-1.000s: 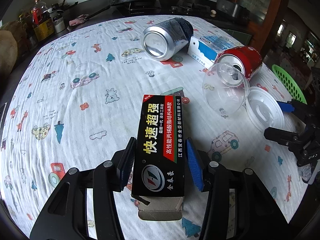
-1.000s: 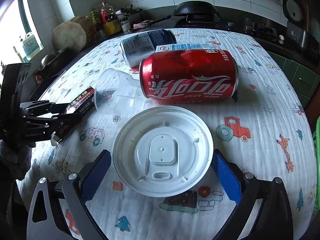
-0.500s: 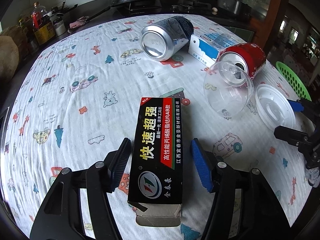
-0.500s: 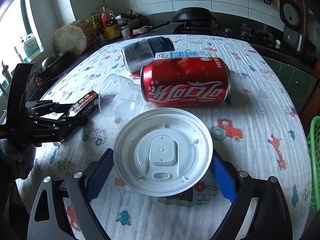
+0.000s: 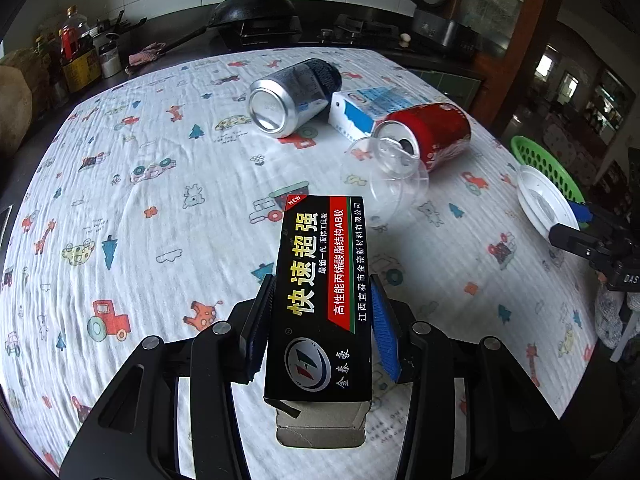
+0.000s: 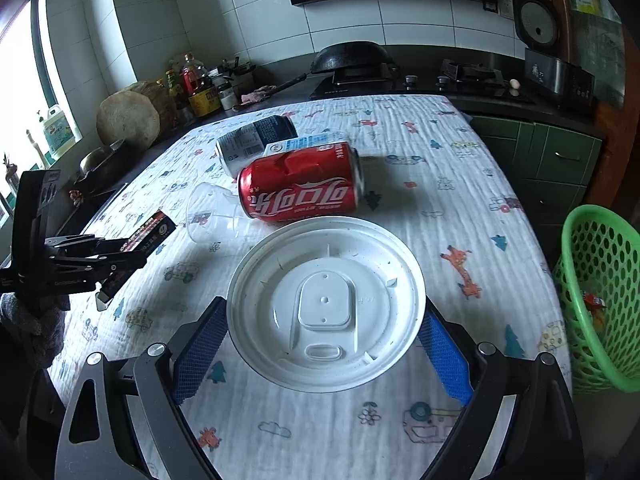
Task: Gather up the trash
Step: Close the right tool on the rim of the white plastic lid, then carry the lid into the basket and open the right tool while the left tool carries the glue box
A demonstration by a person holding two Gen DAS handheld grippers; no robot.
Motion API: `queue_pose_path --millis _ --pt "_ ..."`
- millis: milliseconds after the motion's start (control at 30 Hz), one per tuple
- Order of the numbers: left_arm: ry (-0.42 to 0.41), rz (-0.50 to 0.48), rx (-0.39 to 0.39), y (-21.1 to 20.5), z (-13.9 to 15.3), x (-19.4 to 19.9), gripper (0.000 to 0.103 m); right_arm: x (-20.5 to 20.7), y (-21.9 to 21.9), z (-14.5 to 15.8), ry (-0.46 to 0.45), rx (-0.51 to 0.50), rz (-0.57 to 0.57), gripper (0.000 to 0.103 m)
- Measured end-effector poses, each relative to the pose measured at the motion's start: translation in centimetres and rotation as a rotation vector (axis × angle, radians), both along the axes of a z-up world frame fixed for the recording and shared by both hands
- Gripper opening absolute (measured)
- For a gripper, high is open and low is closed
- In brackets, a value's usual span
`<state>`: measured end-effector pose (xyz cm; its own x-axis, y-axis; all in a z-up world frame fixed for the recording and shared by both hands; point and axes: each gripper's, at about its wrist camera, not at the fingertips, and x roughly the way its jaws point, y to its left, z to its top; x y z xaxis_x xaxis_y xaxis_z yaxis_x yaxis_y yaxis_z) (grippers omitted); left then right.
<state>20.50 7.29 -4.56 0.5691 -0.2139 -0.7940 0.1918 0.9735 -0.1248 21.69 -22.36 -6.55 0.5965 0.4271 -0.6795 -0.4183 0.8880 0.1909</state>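
Where the left wrist view had shown the black glue box (image 5: 320,292) lying flat on the cloth between spread pads half a second earlier, it now showed the left gripper (image 5: 322,328) pinching that box by its long sides, its far end raised off the tablecloth (image 5: 140,208) and its torn near flap hanging open. Beyond it the clear plastic cup (image 5: 390,176), the red cola can (image 5: 428,134), the blue and white carton (image 5: 368,110) and the silver can (image 5: 292,98) lay on their sides, touching or just beside one another, untouched. At the right edge the white lid (image 5: 544,204) sat tilted in the other tool, near the green basket (image 5: 548,164).

From the right wrist view, the right gripper (image 6: 324,344) was pinching the lid (image 6: 326,308) across its width, and the lid looked clear of the cloth, where before it had rested on it between open pads. The basket (image 6: 596,300) stood off the table's right side with a scrap or two already inside.

So both grasps seemed made and the lift begun; the carry to the basket looked next, with four pieces left to gather
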Motion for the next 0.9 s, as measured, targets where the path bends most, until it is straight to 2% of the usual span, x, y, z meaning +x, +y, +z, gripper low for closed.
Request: queue_pose_path --millis 200,367,667,900 --pt "-0.062 -0.098 -0.02 -3.7 3.2 -2.1 0.045 -0.5 -6.3 0.9 -0.021 0.02 -0.126 0.089" --pt "-0.093 -0.189 -0.026 -8.3 5.1 -1.6 0.045 0.0 -12.9 1.2 -0.033 0.018 -0.261 0.089" --pt "-0.105 -0.348 -0.012 -19.0 6.4 2.7 0.045 2.3 -23.0 -1.1 0.002 -0.012 -0.452 0.089" --pt "-0.106 -0.455 0.037 -27.2 6.7 6.2 0.045 4.5 -26.8 -3.5 0.048 -0.048 -0.521 0.089"
